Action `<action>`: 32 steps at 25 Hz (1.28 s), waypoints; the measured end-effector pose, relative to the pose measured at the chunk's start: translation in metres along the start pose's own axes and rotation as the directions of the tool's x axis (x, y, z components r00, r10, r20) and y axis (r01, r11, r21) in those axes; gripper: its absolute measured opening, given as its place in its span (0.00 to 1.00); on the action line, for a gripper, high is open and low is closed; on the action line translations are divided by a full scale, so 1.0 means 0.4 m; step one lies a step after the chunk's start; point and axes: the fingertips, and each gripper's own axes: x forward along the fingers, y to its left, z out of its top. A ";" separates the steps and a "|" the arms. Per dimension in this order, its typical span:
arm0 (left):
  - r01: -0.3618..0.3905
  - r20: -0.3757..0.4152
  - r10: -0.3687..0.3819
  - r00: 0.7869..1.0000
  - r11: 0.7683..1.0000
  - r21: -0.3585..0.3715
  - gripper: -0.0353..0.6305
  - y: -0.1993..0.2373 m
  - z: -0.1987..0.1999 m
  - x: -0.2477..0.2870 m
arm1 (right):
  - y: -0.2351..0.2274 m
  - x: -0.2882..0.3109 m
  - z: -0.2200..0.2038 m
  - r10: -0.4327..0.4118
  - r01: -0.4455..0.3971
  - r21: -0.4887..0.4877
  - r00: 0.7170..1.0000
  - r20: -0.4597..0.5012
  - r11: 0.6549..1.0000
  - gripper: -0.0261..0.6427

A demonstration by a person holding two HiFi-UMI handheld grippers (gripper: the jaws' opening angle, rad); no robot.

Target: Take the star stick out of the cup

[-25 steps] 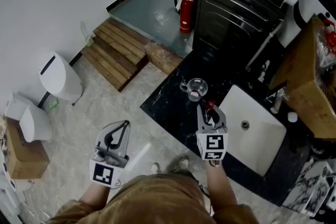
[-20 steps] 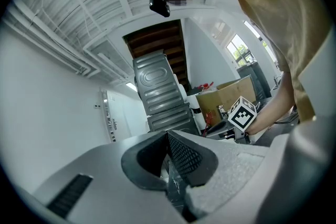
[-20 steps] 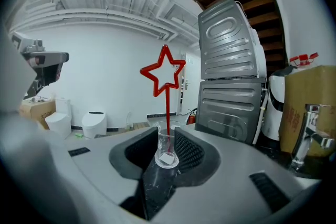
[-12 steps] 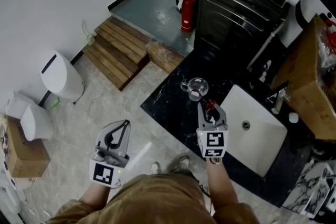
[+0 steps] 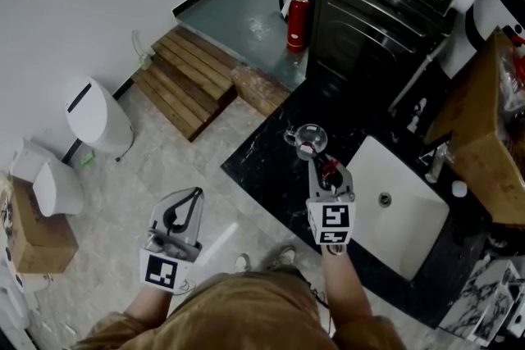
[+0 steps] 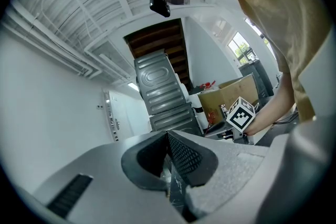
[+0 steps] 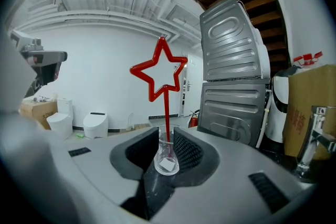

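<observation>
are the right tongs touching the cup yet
Cannot tell. In the right gripper view the cup shows between the open right tongs, its sides lined up with their edges, without plain gap or contact. The head view is too small.

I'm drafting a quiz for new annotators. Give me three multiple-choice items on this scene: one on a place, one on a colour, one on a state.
1. Where does the cup stand?
A. on the black counter
B. in the white sink
C. on the wooden steps

2. What colour is the star stick?
A. blue
B. red
C. green

3. How do the right gripper jaws stand?
A. shut on the stick
B. shut on nothing
C. apart

Answers:
1 A, dark stone lies under the cup.
2 B, star and stem are red.
3 C, the cup shows through the gap between them.
</observation>
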 end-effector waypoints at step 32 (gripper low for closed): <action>-0.030 -0.002 0.030 1.000 1.000 0.000 0.06 0.007 0.010 0.001 | -0.007 0.020 -0.006 0.002 -0.002 0.007 1.000 0.000 1.000 0.10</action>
